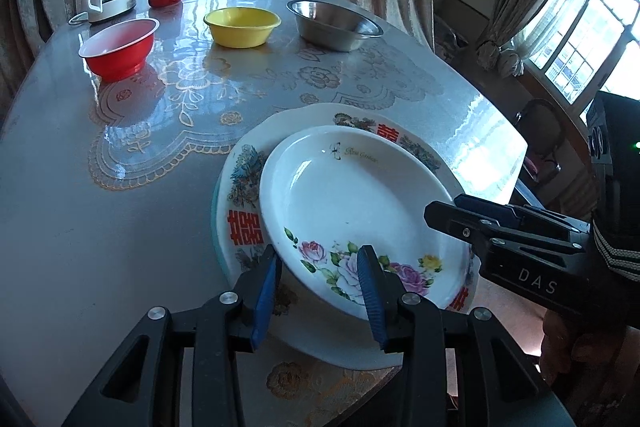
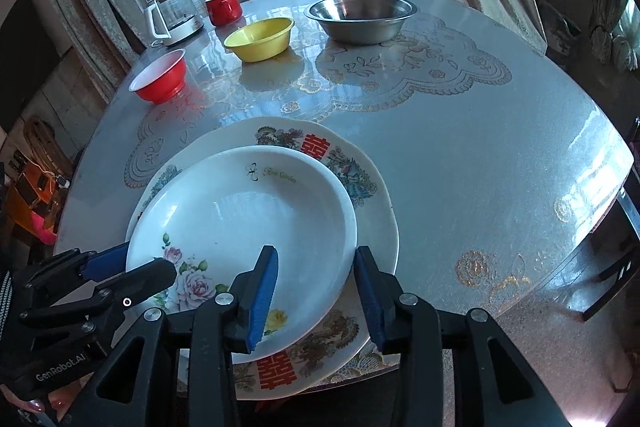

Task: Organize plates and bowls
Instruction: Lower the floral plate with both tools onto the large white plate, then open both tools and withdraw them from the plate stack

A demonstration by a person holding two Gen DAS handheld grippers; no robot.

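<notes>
Close wrist views, shared plates

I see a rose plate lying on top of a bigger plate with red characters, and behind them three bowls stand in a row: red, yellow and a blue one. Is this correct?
Not quite: the third bowl is not blue. It is a steel bowl, bare metal, as the right wrist view shows. The rest holds: the rose plate lies on the bigger plate, with the red bowl and yellow bowl behind.

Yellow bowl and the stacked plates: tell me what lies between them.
Nothing stands between the yellow bowl and the plates; only the patterned table covering, clearest in the right wrist view.
</notes>
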